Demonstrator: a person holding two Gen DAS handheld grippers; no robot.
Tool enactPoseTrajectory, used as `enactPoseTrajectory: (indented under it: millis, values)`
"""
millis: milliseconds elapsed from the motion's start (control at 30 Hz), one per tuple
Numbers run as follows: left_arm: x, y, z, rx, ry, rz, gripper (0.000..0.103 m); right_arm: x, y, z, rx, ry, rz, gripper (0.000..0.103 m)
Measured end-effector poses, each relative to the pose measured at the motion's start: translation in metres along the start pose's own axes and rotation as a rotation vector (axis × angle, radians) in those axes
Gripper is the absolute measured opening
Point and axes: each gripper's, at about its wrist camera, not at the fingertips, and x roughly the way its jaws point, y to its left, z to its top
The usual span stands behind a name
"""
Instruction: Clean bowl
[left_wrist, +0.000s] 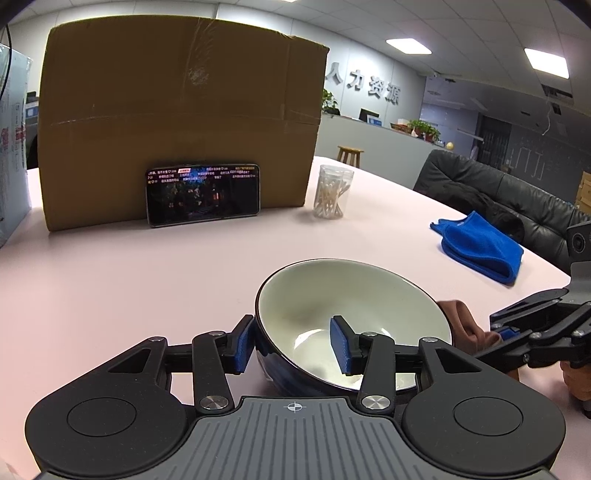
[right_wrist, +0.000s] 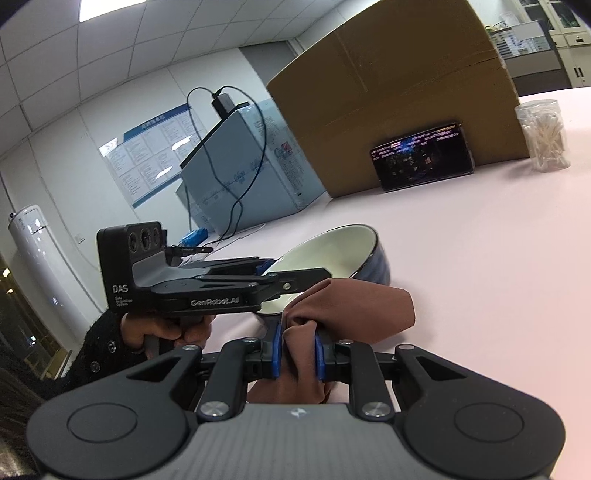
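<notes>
The bowl stands on the pink table, well in front of the cardboard box and nearer the camera than the phone leaning on that box; the jar of cotton swabs stands just beside the box's corner, and a folded blue cloth lies to the bowl's far right, untouched.

The step in hand looks like steadying the bowl for wiping; the left gripper straddles the near wall, one blue pad outside against the dark shell and one inside the cream hollow, the jaws spread only as wide as that wall, though whether they bite firmly I cannot tell; the bowl looks tipped toward the right in the right wrist view. The right gripper is pinching a bunched brown cloth, which sits just at the bowl's rim on the side away from the box, not yet down in the hollow.

The next move, by my judgement, calls for carrying that cloth over the rim and sweeping it round the inside while the left hold keeps the bowl from sliding or tipping.

The bowl is glossy, dark blue outside, cream inside, with a faint brownish smear on the inner wall toward the box side; the bottom shows bright reflections.
</notes>
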Motion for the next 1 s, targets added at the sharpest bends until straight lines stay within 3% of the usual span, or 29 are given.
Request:
enactPoseTrajectory:
  millis: [167, 500, 833, 1000]
  values:
    - [0.001, 0.000, 0.000, -0.002, 0.000, -0.004, 0.042, 0.000, 0.003, -0.001, -0.004, 0.005, 0.016, 0.020]
    - [0.002, 0.000, 0.000, -0.004, -0.001, -0.006, 0.042, -0.006, -0.006, 0.000, 0.048, -0.034, -0.067, 0.021]
    - [0.002, 0.001, 0.000, 0.000, -0.001, -0.006, 0.043, 0.000, 0.002, -0.001, -0.010, 0.008, 0.009, 0.022]
    - [0.002, 0.001, -0.001, -0.002, 0.000, -0.006, 0.043, -0.005, 0.000, -0.001, 0.009, -0.013, -0.010, 0.021]
